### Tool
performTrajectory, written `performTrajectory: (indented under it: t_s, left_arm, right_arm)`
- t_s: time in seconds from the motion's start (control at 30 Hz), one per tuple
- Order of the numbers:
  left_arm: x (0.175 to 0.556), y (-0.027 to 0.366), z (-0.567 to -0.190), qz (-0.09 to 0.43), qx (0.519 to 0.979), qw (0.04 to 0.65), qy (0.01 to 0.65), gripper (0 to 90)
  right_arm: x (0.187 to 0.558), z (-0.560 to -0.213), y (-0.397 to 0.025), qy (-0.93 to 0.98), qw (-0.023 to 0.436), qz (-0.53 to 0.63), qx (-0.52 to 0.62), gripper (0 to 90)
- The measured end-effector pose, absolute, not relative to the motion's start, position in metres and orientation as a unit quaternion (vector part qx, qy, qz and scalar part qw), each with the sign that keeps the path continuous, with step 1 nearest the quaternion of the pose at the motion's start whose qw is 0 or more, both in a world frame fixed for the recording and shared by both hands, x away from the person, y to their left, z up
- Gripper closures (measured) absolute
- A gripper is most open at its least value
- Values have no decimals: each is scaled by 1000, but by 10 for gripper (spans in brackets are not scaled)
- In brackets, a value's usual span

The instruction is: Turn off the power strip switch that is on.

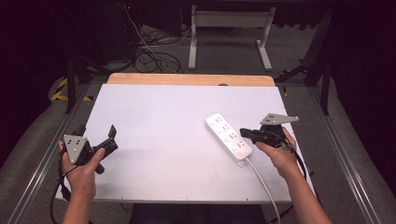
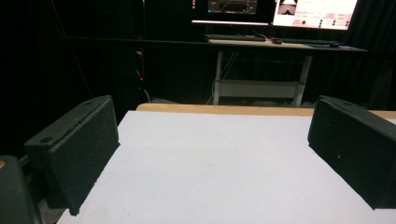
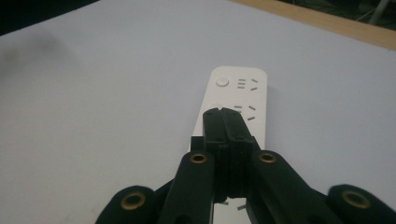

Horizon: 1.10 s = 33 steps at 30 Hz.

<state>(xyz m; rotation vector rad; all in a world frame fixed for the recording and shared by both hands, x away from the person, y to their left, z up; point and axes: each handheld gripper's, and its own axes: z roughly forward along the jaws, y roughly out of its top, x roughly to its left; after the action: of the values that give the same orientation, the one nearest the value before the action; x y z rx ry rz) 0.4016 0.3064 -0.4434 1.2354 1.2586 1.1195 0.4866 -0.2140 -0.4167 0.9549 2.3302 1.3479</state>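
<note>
A white power strip (image 1: 229, 135) lies at an angle on the right half of the white tabletop (image 1: 154, 121). Its cord (image 1: 261, 182) runs off toward the near edge. My right gripper (image 1: 243, 132) hovers right over the strip's near half, jaws pressed together with nothing visible between them. In the right gripper view the shut jaws (image 3: 223, 116) cover the middle sockets of the power strip (image 3: 238, 88), whose round button and far sockets show beyond the tips. My left gripper (image 1: 95, 133) is held at the table's left edge, open. Its pads (image 2: 74, 149) stand wide apart over bare table.
A wooden strip (image 1: 187, 79) borders the table's far edge. Beyond it stand a white desk frame (image 1: 229, 28) and tangled floor cables (image 1: 149, 51). Metal rails (image 1: 345, 154) flank the table. A desk with lit monitors (image 2: 313, 11) shows far off in the left gripper view.
</note>
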Motion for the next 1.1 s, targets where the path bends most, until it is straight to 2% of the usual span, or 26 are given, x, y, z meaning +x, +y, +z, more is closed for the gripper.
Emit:
performTrajectory:
  t_s: [0.43, 1.1]
  left_arm:
    - [402, 306, -444, 460, 517, 503, 518, 30]
    - [401, 306, -444, 458, 517, 503, 519, 34]
  right_arm:
    - [494, -437, -189, 858, 96, 378, 334, 900]
    - [496, -450, -181, 871, 102, 338, 342, 900]
